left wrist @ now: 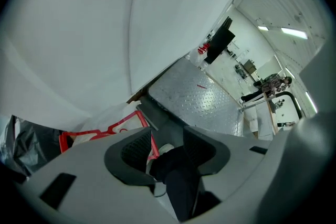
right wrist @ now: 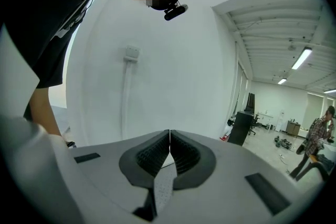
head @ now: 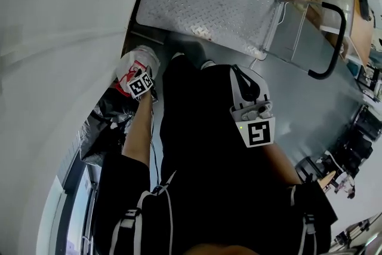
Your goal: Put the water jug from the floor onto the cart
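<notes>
The cart (head: 206, 0) is a flat deck of diamond plate with a black handle (head: 334, 39), standing on the floor ahead of me; it also shows in the left gripper view as the cart (left wrist: 202, 97). A white thing with red print (head: 134, 64) lies on the floor by the wall, and I cannot tell whether it is the water jug. My left gripper (head: 141, 84) hangs just above it, pointing steeply down. My left gripper (left wrist: 165, 147) is open, with only my dark trouser leg and a shoe seen between the jaws. My right gripper (head: 239, 73) is held over my legs; my right gripper (right wrist: 169, 139) is shut on nothing.
A white wall (head: 59, 39) runs along the left. Dark bags and clutter (head: 104, 122) lie at its foot. My feet (head: 206, 64) stand at the cart's near edge. Chairs and desks (head: 358, 146) crowd the right side. A person (left wrist: 273, 84) stands far beyond the cart.
</notes>
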Demonstrator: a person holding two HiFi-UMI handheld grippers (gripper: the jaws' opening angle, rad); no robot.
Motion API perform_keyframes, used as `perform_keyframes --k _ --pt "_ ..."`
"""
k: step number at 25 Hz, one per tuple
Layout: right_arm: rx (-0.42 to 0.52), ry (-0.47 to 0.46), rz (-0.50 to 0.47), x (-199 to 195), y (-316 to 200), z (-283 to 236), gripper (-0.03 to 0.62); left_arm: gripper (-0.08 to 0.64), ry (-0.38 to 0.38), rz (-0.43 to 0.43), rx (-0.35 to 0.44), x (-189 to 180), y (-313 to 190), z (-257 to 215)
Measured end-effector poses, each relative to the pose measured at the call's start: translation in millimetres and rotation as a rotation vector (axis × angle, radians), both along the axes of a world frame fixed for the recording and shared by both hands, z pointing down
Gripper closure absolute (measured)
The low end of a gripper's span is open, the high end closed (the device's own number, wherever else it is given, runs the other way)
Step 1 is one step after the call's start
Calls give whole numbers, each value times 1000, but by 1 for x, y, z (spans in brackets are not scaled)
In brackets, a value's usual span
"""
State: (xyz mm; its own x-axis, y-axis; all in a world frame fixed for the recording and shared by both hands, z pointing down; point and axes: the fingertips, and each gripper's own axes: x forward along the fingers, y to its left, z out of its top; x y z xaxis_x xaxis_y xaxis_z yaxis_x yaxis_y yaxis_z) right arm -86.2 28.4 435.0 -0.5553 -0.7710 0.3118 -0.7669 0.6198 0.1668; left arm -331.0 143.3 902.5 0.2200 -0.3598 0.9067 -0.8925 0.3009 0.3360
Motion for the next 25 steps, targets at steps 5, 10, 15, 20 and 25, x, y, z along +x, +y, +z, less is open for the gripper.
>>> perform_keyframes --k 5,10,15,20,25 --pt "-44 7 -13 1 9 16 574 376 24 -87 -27 -9 4 23" --pt "-78 5 -13 4 14 25 574 376 27 -104 -19 -18 1 37" --pt "-102 -8 -14 0 12 38 574 376 40 -169 -41 -23 -4 61" --pt "-154 -43 12 4 12 55 574 376 107 -303 -96 -23 -7 82" --pt "-188 -51 57 18 10 68 574 376 117 -272 -144 -19 -8 96"
